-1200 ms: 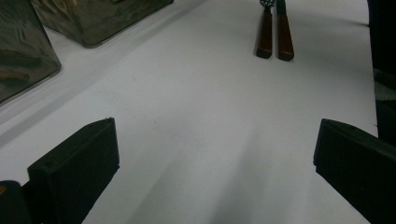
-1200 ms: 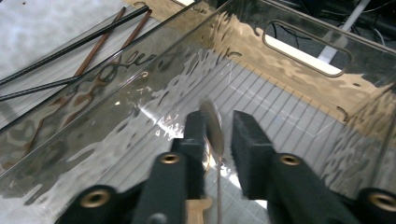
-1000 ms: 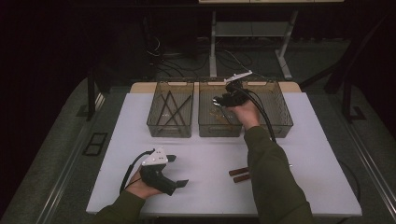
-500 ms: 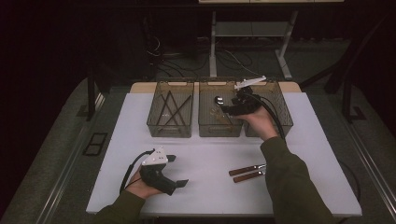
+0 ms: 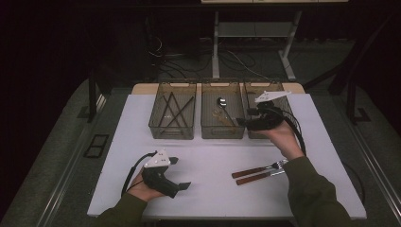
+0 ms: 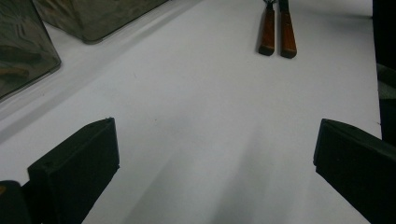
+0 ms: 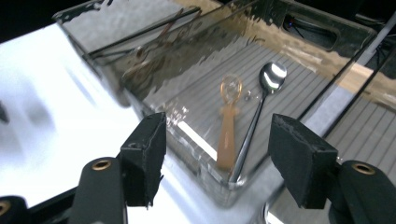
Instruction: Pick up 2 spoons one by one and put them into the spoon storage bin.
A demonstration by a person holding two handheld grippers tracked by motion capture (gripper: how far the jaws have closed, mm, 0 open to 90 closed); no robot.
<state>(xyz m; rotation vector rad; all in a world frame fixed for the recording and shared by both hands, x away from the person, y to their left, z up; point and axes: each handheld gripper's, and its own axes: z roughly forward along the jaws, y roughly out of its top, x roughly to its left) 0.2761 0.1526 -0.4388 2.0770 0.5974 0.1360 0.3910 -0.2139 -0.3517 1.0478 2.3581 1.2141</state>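
Note:
Three clear bins stand in a row at the back of the white table (image 5: 213, 156). The left bin (image 5: 172, 113) holds dark chopsticks. In the middle bin (image 5: 222, 130) lie a metal spoon (image 7: 261, 105) and an amber spoon (image 7: 228, 130). My right gripper (image 5: 242, 122) hovers at the front of the middle and right bins. It is open, its jaws have just been opening, and nothing is between them (image 7: 217, 140). My left gripper (image 5: 180, 173) rests on the table at the front left, wide open and empty (image 6: 215, 140).
Two wooden-handled utensils (image 5: 257, 172) lie side by side on the table at the front right, seen ahead of the left gripper as brown handles (image 6: 278, 35). The right bin (image 5: 265, 90) stands behind the right hand. Cables and table legs lie on the dark floor beyond.
My right gripper has drawn back from over the middle bin, moving right and toward the person, with its jaws wider apart. The forearm has uncovered the wooden-handled utensils. The left gripper has stayed put.

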